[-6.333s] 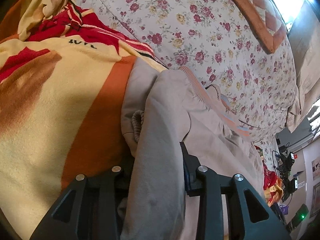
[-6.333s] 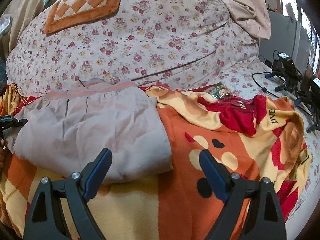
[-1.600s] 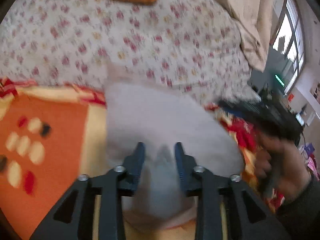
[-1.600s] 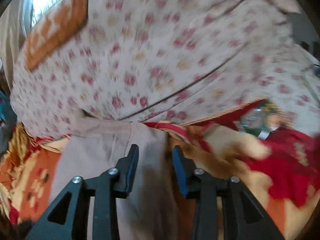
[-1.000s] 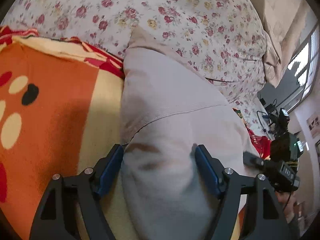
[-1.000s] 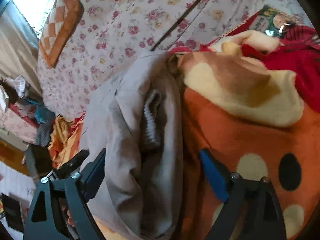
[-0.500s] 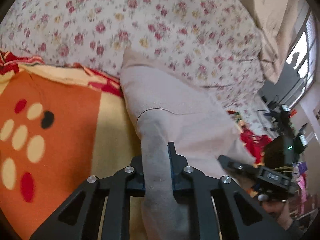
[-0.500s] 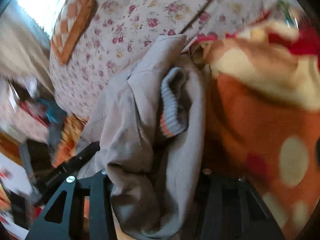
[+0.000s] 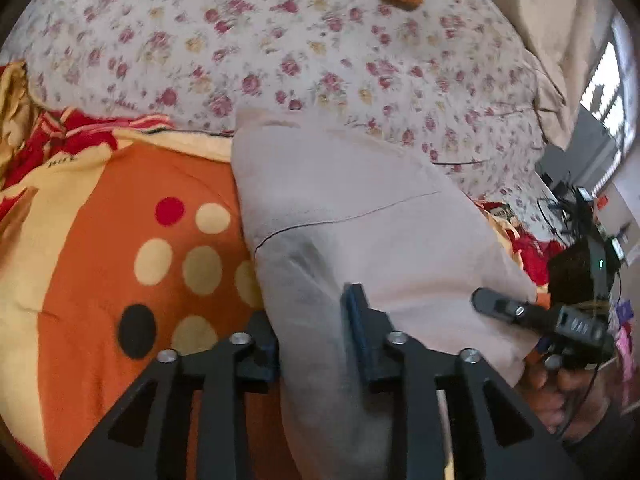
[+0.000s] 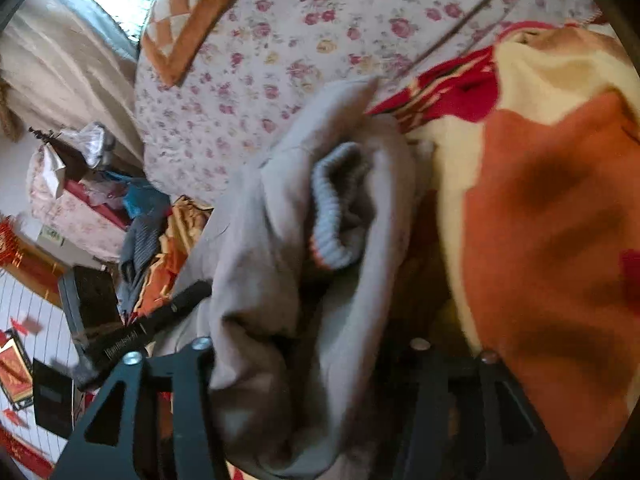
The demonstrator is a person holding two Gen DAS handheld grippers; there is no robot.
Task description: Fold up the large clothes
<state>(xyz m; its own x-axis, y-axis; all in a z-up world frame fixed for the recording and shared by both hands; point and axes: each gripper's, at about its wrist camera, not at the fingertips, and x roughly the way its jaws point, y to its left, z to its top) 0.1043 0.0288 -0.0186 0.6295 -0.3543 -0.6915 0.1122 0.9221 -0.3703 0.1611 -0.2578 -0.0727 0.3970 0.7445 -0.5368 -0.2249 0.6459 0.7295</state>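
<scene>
A folded grey garment (image 9: 360,208) lies on the orange spotted blanket (image 9: 120,260). One edge of it rises between the jaws of my left gripper (image 9: 310,320), which are opening a little while the cloth still fills the gap. In the right wrist view the bunched garment (image 10: 272,240), with a ribbed cuff (image 10: 336,216) showing, fills my right gripper (image 10: 304,344). Its jaws are easing open, with the fingertips buried in cloth. The other gripper's finger (image 9: 500,304) grips the garment's right end, held by a hand (image 9: 560,392).
A floral quilt (image 9: 300,60) is heaped behind the garment, with an orange checked pillow (image 10: 180,20) on it. Red clothing (image 9: 60,136) lies at the blanket's far left. Cables and devices (image 9: 580,208) sit at the right, and clutter (image 10: 100,200) beside the bed.
A second ago both grippers stood open around the garment; they then closed on it. The left jaws have since widened slightly. Both hands have shifted sideways, with the garment bunched up between them.
</scene>
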